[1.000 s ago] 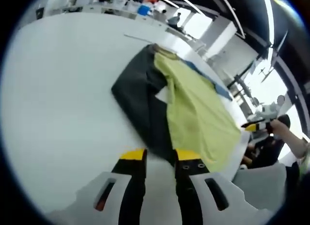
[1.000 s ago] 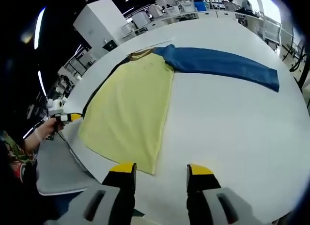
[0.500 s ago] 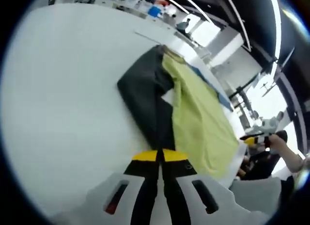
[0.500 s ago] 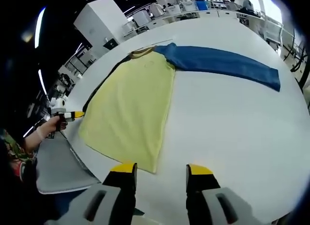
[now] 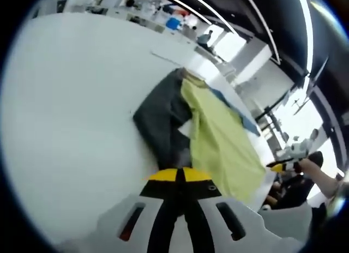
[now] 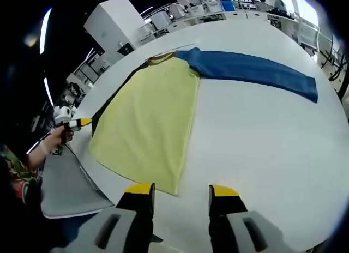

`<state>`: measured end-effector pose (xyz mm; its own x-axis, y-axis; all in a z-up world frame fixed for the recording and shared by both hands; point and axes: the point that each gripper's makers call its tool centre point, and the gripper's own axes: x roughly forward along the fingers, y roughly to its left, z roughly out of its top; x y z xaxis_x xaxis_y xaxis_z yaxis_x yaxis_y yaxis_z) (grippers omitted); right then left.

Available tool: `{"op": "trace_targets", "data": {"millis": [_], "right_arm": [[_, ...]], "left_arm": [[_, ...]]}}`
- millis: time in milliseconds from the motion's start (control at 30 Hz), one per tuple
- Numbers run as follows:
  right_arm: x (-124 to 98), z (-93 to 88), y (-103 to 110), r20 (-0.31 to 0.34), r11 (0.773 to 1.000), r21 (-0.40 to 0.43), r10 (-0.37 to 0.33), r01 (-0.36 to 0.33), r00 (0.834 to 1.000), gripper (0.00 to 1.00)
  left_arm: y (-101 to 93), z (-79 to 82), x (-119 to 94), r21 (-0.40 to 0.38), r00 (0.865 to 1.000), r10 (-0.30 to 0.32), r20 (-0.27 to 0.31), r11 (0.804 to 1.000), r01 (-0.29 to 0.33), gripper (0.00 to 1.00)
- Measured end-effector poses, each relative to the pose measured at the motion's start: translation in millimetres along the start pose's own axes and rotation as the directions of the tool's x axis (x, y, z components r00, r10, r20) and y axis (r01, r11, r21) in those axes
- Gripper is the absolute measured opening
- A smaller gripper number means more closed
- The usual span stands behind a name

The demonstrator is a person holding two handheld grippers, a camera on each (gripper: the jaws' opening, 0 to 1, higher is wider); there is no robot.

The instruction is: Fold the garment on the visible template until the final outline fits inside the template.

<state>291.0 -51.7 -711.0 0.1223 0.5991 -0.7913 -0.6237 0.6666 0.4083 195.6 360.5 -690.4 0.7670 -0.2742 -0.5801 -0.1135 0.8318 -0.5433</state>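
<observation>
The garment lies on the white table [image 5: 65, 100]. It has a yellow body [image 6: 152, 116], a dark grey side [image 5: 161, 119] and a long blue sleeve [image 6: 256, 70] spread out to the right. My left gripper [image 5: 180, 175] is shut on the near edge of the dark grey part, and the cloth rises toward its jaws. It also shows at the garment's left edge in the right gripper view as the left gripper [image 6: 79, 122], held by a hand [image 6: 52, 143]. My right gripper [image 6: 177, 190] stands open just short of the yellow hem, holding nothing.
A grey pad [image 6: 68, 187] hangs past the table's near left edge. A thin pale strip [image 6: 180, 47] lies beyond the collar. Desks, shelves and people stand far behind the table. Bare white tabletop [image 6: 262, 144] stretches to the right of the yellow body.
My left gripper went from open to shut on the dark grey edge, and the cloth has bunched and lifted toward it. The right gripper has stayed open and hardly moved.
</observation>
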Motion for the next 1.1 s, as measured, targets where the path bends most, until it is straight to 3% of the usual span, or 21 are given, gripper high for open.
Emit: {"op": "trace_targets", "data": {"millis": [200,367,500,567,700,833,900,967,1067,1100], "right_arm": [[-1,-0.6,0,0.002,1.0,0.004,0.0,0.0,1.0,0.36],[0,-2.1,1,0.002,1.0,0.007,0.001,-0.001,1.0,0.36],[0,-3.1,1,0.0,1.0,0.009,0.002,-0.002,1.0,0.36],[0,-3.5,2,-0.001,1.0,0.008,0.002,-0.002,1.0,0.36],[0,-3.5,2,-0.001,1.0,0.008,0.005,-0.005,1.0,0.36],[0,-2.7,2,0.0,1.0,0.007,0.004,-0.004,1.0,0.36],[0,-2.0,2,0.003,1.0,0.008,0.005,-0.005,1.0,0.36],[0,-2.0,2,0.004,1.0,0.009,0.004,-0.004,1.0,0.36],[1,-1.7,2,0.003,1.0,0.008,0.006,-0.006,1.0,0.36],[1,-1.6,2,0.002,1.0,0.008,0.005,-0.005,1.0,0.36]], "left_arm": [[20.7,13.6,-6,0.022,0.999,0.048,0.015,0.999,-0.048,0.0],[38.8,5.2,-4,0.037,0.995,0.093,-0.021,0.995,-0.093,0.0],[37.8,0.8,-3,0.043,0.996,0.087,-0.029,0.995,-0.085,0.0],[38.7,-0.8,-4,0.107,0.994,0.103,-0.035,0.989,-0.098,0.0],[39.0,-3.0,-9,0.144,0.993,0.111,-0.041,0.984,-0.104,0.04],[44.4,-4.0,-18,0.223,0.99,0.137,-0.044,0.967,-0.124,0.1],[49.7,-5.3,-24,0.343,0.984,0.171,-0.055,0.929,-0.142,0.13],[53.8,-9.2,-30,0.461,0.974,0.213,-0.07,0.873,-0.158,0.17],[52.6,-17.7,-36,0.631,0.967,0.232,-0.103,0.767,-0.117,0.17],[52.2,-18.1,-37,0.658,0.966,0.237,-0.1,0.744,-0.114,0.17]]}}
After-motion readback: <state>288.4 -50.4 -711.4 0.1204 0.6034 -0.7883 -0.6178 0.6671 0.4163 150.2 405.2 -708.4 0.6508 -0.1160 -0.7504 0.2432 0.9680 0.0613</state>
